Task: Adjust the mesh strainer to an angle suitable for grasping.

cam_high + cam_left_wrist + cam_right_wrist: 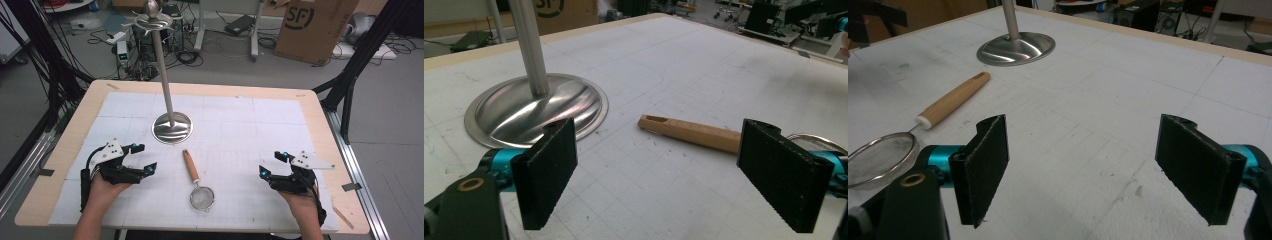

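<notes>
Small mesh strainer (198,182) with wooden handle lies flat near the near edge of the surface, at its middle, handle pointing toward the round base of the steel hook stand (171,127). Left gripper (141,158) and right gripper (270,164) rest either side of it, well apart, jaws of both spread wide and empty. Judged: pickup not yet begun. Next move likely calls for one gripper to close on the handle, then lift toward the stand's hooks.
</notes>
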`<state>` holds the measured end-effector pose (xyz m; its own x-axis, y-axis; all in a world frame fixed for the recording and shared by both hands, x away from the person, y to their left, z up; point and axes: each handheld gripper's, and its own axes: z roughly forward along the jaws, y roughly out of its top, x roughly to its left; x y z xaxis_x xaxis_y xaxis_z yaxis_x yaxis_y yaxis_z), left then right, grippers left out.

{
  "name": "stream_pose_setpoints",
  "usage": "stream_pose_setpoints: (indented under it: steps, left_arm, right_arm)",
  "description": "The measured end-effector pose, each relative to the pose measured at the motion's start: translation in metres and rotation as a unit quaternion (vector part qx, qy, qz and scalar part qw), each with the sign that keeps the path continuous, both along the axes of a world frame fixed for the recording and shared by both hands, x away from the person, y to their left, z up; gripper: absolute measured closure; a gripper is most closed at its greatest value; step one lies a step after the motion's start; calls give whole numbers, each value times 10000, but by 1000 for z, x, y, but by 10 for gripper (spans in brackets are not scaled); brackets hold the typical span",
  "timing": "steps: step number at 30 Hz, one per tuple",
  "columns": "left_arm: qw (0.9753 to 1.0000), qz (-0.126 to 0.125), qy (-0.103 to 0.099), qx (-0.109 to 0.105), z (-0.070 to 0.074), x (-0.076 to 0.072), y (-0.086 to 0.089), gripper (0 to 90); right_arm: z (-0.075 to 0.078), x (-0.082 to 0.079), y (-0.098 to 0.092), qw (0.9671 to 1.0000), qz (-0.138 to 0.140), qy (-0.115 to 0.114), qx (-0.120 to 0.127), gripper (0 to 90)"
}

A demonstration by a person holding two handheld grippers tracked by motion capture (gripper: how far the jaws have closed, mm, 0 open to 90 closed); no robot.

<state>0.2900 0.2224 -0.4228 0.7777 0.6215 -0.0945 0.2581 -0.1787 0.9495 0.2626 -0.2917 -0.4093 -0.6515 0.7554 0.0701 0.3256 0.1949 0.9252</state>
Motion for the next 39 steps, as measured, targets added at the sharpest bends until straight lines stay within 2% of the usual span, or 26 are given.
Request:
stream_pose_setpoints:
  steps: [7, 11, 13, 18, 24, 32, 39]
  left_arm:
    - [10000, 20, 45, 80, -3, 0, -1, 171]
    - [9998, -100, -5, 194, -2, -2, -3, 177]
    - [9995, -159, -103, 239, -3, -4, -4, 192]
    - [9994, -186, -102, 270, -4, -3, -5, 253]
    - [9993, -177, -58, 326, -5, -4, -5, 281]
    - [9994, -169, 35, 310, -7, -3, -4, 371]
    - [9990, -256, 51, 351, -12, -5, -11, 532]
  right_arm:
    - [-3, 0, 0, 9999, 6, 77, -74, 205]
    - [0, -1, 0, 10000, -3, 61, -54, 205]
    - [0, -2, 0, 10000, -5, 49, -67, 205]
    - [-1, -1, -2, 9999, -21, 74, -65, 205]
    - [-2, -1, -2, 9999, -22, 101, -58, 205]
    - [-4, 0, -1, 9998, -23, 154, -86, 205]
    - [-4, 0, -1, 9998, -35, 182, -50, 205]
